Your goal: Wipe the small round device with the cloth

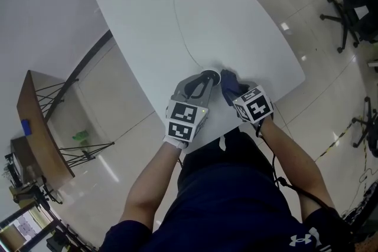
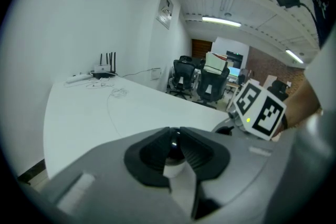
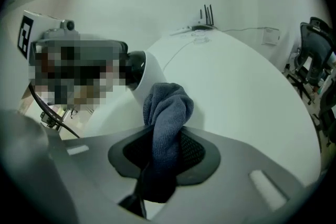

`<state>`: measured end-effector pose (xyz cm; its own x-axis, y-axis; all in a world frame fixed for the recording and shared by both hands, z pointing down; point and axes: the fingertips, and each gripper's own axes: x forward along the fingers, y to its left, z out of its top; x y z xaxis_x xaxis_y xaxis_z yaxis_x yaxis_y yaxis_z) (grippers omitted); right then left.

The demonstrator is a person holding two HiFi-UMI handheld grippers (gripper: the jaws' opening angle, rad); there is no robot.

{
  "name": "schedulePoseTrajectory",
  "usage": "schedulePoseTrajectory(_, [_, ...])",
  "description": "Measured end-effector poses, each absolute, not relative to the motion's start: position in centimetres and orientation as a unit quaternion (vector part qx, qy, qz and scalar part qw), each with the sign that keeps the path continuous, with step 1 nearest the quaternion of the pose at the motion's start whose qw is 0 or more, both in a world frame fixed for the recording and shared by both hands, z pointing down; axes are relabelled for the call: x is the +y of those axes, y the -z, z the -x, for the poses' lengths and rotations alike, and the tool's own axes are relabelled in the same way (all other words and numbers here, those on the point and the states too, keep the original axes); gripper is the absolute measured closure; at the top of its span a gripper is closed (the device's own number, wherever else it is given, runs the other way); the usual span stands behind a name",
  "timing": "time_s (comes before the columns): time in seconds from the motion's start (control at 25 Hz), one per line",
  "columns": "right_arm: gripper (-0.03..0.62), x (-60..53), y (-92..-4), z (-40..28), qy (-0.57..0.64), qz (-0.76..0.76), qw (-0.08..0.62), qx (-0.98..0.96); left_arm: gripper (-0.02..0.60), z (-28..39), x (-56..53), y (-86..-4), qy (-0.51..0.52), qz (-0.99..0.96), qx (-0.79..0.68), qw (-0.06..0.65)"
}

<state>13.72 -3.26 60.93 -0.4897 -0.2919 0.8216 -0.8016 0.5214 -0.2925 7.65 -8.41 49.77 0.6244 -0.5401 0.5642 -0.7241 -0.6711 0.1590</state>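
Note:
The small round device (image 1: 211, 75), white with a glossy black face, sits at the near edge of the white table (image 1: 236, 20). My left gripper (image 1: 207, 78) is shut on it; in the left gripper view the device (image 2: 174, 153) shows pinched between the dark pads. My right gripper (image 1: 236, 93) is shut on a bunched blue cloth (image 1: 231, 84) just right of the device. In the right gripper view the cloth (image 3: 167, 113) sticks up from the jaws of the right gripper (image 3: 165, 147), close beside the device (image 3: 139, 68). Whether cloth and device touch I cannot tell.
A thin white cable (image 1: 179, 23) runs from the device up the table to a coil and more cables at the far end, where a router (image 2: 104, 71) stands. Office chairs (image 1: 348, 3) are off to the right. The table's near edge (image 1: 277, 97) is right by the grippers.

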Motion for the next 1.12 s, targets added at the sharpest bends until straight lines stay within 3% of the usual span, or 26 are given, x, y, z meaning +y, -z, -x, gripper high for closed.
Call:
schedulePoseTrajectory(0.28, [0.484, -1.2, -61.5, -14.4, -0.412, -0.314, 0.376, -0.768, 0.52, -7.0, -7.8, -50.3, -0.246, -0.879, -0.362, 0.188])
schedulePoseTrajectory(0.64, [0.484, -8.4, -48.6, -14.7, -0.148, -0.359, 0.353, -0.851, 0.526, -7.3, -7.6, -49.4, -0.227, -0.883, -0.366, 0.185])
schedulePoseTrajectory(0.8, [0.484, -8.3, -46.6, -11.4, -0.032, -0.287, 0.402, -0.869, 0.528, -7.6, -7.3, -49.7, -0.225, -0.883, -0.364, 0.193])
schedulePoseTrajectory(0.92, [0.487, -6.7, -49.2, -9.9, -0.022, -0.216, 0.449, -0.867, 0.531, -7.8, -7.1, -50.3, -0.23, -0.88, -0.363, 0.201])
schedulePoseTrajectory(1.12, [0.487, -8.4, -49.8, -10.7, -0.007, -0.222, 0.464, -0.857, 0.535, -7.7, -6.8, -50.3, -0.222, -0.88, -0.364, 0.21])
